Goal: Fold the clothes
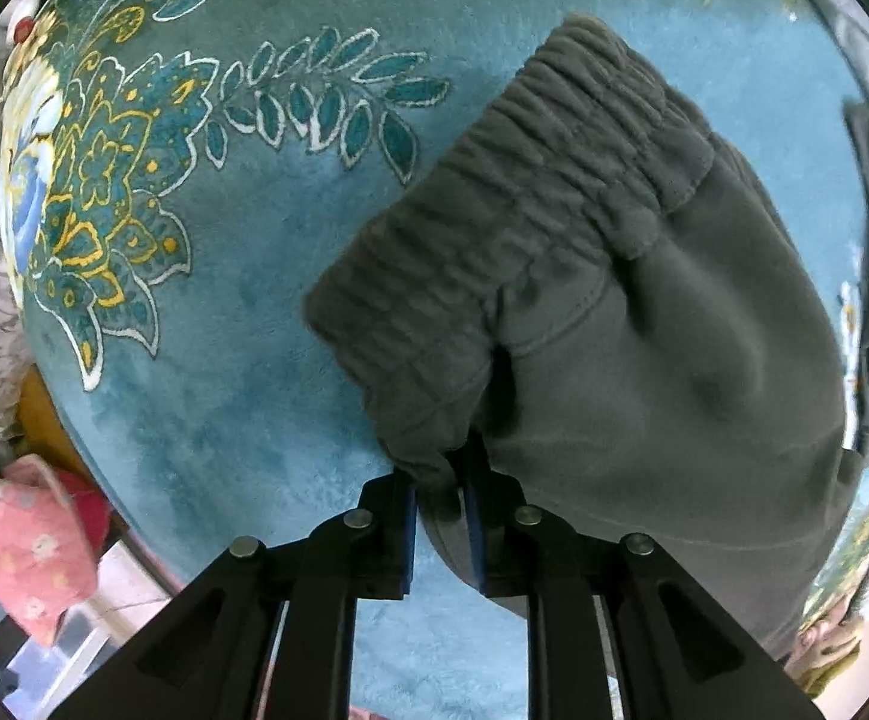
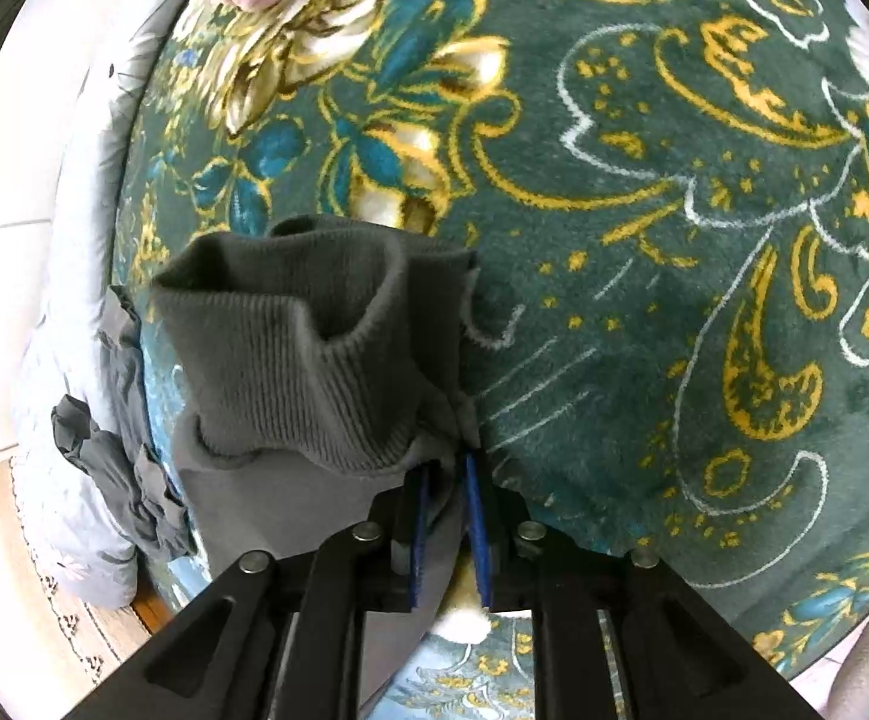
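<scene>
Nearest in the left wrist view, the left gripper (image 1: 441, 501) has its blue-padded jaws pinched on a corner of grey sweatpants (image 1: 644, 360), right at the end of the gathered elastic waistband (image 1: 506, 210). The cloth hangs up and away from the jaws, lifted off a blue floral rug (image 1: 224, 360).

Nearest in the right wrist view, the right gripper (image 2: 447, 516) clamps grey fabric just below a ribbed ankle cuff (image 2: 302, 360), which flops open above the jaws. So the garment is held at both ends, waist in the left, leg end in the right.

The step in hand looks like the carry part of a fold: both ends raised, ready to be brought together or laid flat. The next move likely calls for keeping the cloth taut, lining up cuff with waistband, and lowering onto the rug.

Further off, the rug offers broad open room ahead of both grippers. Its borders are crowded: a pink flowered garment (image 1: 26, 534) lies past the left-hand rim in the left view, and other grey clothing (image 2: 116, 468) rests on a pale quilted piece (image 2: 74, 300) at the left of the right view.
</scene>
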Demonstrator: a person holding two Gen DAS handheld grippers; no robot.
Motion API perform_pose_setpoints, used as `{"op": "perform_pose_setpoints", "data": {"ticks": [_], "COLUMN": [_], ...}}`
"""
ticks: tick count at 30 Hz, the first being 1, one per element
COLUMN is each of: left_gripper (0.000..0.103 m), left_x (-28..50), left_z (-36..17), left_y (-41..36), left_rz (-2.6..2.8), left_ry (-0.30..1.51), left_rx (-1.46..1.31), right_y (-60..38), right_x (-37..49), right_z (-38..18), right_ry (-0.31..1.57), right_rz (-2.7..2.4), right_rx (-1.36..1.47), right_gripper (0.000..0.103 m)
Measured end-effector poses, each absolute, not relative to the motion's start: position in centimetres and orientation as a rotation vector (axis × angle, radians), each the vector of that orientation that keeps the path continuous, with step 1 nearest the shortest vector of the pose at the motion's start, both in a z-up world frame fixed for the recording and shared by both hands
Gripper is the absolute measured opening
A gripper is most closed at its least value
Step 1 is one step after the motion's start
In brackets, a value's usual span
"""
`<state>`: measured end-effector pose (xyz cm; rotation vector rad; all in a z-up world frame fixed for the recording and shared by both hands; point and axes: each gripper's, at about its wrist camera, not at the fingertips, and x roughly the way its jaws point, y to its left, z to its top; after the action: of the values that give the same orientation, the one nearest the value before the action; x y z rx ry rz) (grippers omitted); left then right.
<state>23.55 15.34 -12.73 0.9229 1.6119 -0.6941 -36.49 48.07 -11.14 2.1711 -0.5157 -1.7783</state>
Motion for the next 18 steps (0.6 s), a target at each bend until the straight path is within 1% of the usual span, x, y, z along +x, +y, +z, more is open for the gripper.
{"op": "perform_pose_setpoints", "data": {"ticks": [1,2,4,5,6,10,12,18], "left_gripper": [0.016,0.016,0.016,0.017,0.017,0.016,0.017,0.017], "left_x": [23.4,23.4,23.6,23.8,24.0,25.6,26.0,25.7], "left_z": [-12.6,-12.4,-11.8,-11.3,-10.8,-8.4,-7.1,-5.0], "left_y": [15.2,15.1,15.3,15.7,16.1,18.5,19.6,20.3], "left_rz": [-0.699,-0.696,-0.7,-0.699,-0.698,-0.664,-0.65,-0.633], "left_ry": [1.611,1.614,1.626,1.646,1.666,1.759,1.757,1.754], "left_rx": [0.942,0.941,0.91,0.875,0.838,0.632,0.589,0.566], "right_y": [48.1,48.2,48.6,48.9,49.3,50.3,51.2,51.2], "right_x": [-36.6,-36.6,-36.7,-36.7,-36.7,-36.9,-37.7,-38.8], "right_z": [-10.8,-10.5,-10.0,-9.8,-9.7,-9.8,-9.9,-10.6], "right_ry": [-0.518,-0.524,-0.549,-0.567,-0.589,-0.711,-0.772,-0.911], "right_rz": [-1.77,-1.763,-1.756,-1.759,-1.761,-1.75,-1.741,-1.714], "right_rx": [2.162,2.152,2.128,2.118,2.109,2.068,2.04,1.999], "right_gripper": [0.016,0.018,0.029,0.04,0.048,0.055,0.062,0.07]}}
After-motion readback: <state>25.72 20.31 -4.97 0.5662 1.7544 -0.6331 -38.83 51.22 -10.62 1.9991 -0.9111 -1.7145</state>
